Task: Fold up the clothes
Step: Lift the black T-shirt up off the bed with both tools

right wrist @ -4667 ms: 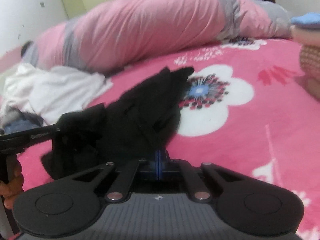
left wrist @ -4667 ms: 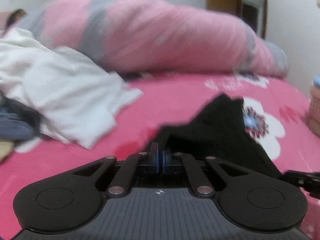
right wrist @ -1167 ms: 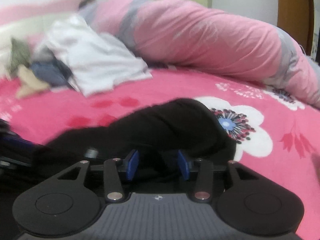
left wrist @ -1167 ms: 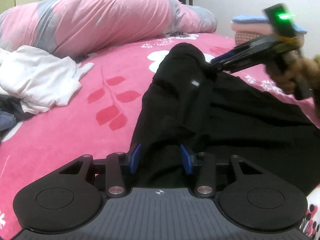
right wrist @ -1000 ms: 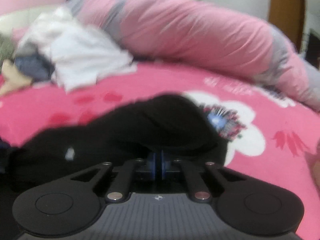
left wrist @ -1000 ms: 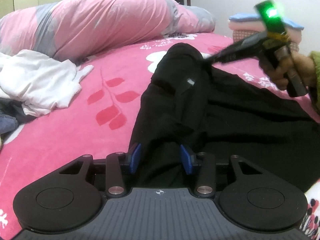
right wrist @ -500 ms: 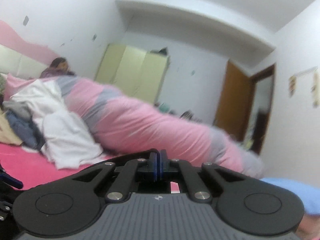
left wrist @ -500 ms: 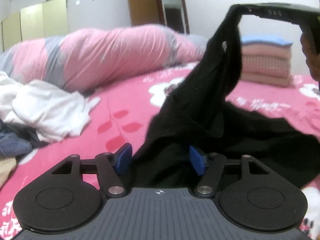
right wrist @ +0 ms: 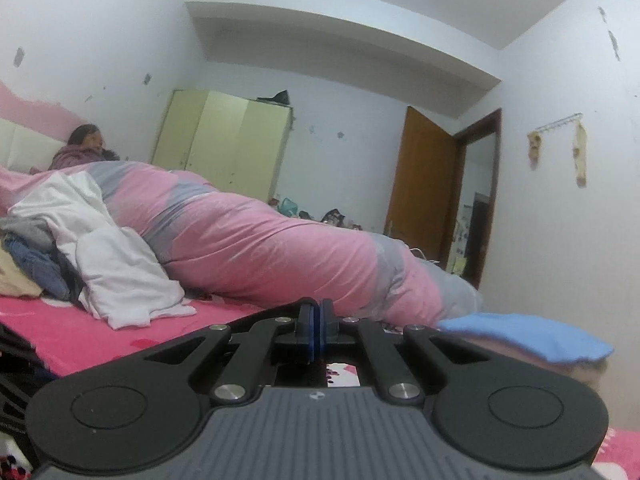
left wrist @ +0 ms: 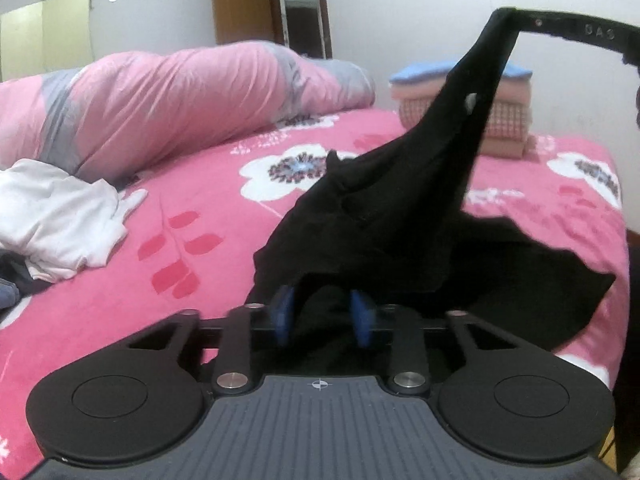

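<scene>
1. Two grippers share one black garment [left wrist: 392, 208] on the pink bed [left wrist: 200, 184].
2. Right gripper [left wrist: 504, 14], at one o'clock, pinches its raised corner.
3. Left gripper [left wrist: 322, 314] has just been closing; cloth lies between its blue pads [left wrist: 362, 316].

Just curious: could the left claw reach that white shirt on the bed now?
Probably not yet: the left claw has just been closing on the black garment, and the white shirt lies apart on the left.
</scene>
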`<state>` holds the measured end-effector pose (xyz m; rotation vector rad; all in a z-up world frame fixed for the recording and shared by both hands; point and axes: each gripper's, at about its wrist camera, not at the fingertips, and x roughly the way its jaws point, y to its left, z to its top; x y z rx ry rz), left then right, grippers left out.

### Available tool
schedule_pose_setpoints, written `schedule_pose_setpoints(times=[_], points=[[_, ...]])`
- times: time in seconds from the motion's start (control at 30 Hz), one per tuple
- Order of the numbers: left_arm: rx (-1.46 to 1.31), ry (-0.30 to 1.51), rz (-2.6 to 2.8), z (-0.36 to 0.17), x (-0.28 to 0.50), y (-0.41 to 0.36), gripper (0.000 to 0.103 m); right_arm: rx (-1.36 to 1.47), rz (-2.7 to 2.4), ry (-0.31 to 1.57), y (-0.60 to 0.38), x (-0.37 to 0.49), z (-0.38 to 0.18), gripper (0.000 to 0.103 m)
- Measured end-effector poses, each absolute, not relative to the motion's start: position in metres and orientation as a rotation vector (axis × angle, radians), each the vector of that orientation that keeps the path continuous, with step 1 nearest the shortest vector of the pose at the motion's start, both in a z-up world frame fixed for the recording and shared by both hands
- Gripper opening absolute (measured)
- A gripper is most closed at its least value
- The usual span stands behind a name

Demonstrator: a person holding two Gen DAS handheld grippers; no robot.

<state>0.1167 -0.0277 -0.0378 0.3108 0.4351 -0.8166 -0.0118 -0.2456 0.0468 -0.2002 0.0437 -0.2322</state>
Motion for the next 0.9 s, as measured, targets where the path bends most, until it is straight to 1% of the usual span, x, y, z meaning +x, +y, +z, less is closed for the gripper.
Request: schedule_pose_setpoints(times=[0.03, 0.13, 0.3, 0.37, 0.4, 0.43, 0.47, 0.5, 0.53, 0.63, 0.8, 0.87, 0.9], points=[[0.298, 0.428, -0.809, -0.036, 0.113, -0.027, 0.014, -0.195, -0.232, 0.038, -0.246, -0.012, 0.048, 0.002], [0.265, 0.394, -0.765, -0.031, 0.098, -0.020, 0.006, -0.172, -0.229, 0.019, -0.248, -0.015, 0.053, 0.002], [0.180, 0.324, -0.696, -0.014, 0.069, -0.005, 0.005, -0.144, -0.226, -0.043, -0.246, -0.030, 0.070, 0.002], [0.159, 0.318, -0.711, -0.008, 0.059, 0.000, 0.007, -0.137, -0.226, -0.073, -0.244, -0.038, 0.078, 0.001], [0.151, 0.319, -0.723, -0.006, 0.054, 0.002, 0.010, -0.138, -0.225, -0.087, -0.243, -0.043, 0.082, 0.002], [0.148, 0.320, -0.733, -0.004, 0.049, 0.004, 0.019, -0.145, -0.224, -0.096, -0.241, -0.048, 0.085, 0.002], [0.165, 0.318, -0.733, -0.006, 0.044, 0.003, 0.027, -0.153, -0.224, -0.103, -0.239, -0.052, 0.087, 0.002], [0.183, 0.316, -0.733, -0.008, 0.040, 0.003, 0.040, -0.163, -0.226, -0.107, -0.237, -0.055, 0.088, 0.002], [0.200, 0.314, -0.732, -0.010, 0.036, 0.002, 0.047, -0.174, -0.232, -0.108, -0.236, -0.058, 0.089, 0.002], [0.249, 0.323, -0.730, -0.017, 0.028, -0.001, 0.055, -0.184, -0.242, -0.101, -0.236, -0.064, 0.089, 0.002], [0.326, 0.318, -0.663, -0.029, 0.037, -0.015, 0.056, -0.168, -0.252, -0.101, -0.236, -0.071, 0.092, 0.002], [0.333, 0.323, -0.638, -0.031, 0.042, -0.017, 0.047, -0.169, -0.255, -0.106, -0.235, -0.073, 0.095, 0.002], [0.316, 0.331, -0.624, -0.030, 0.045, -0.017, 0.036, -0.173, -0.256, -0.109, -0.235, -0.073, 0.096, 0.002]])
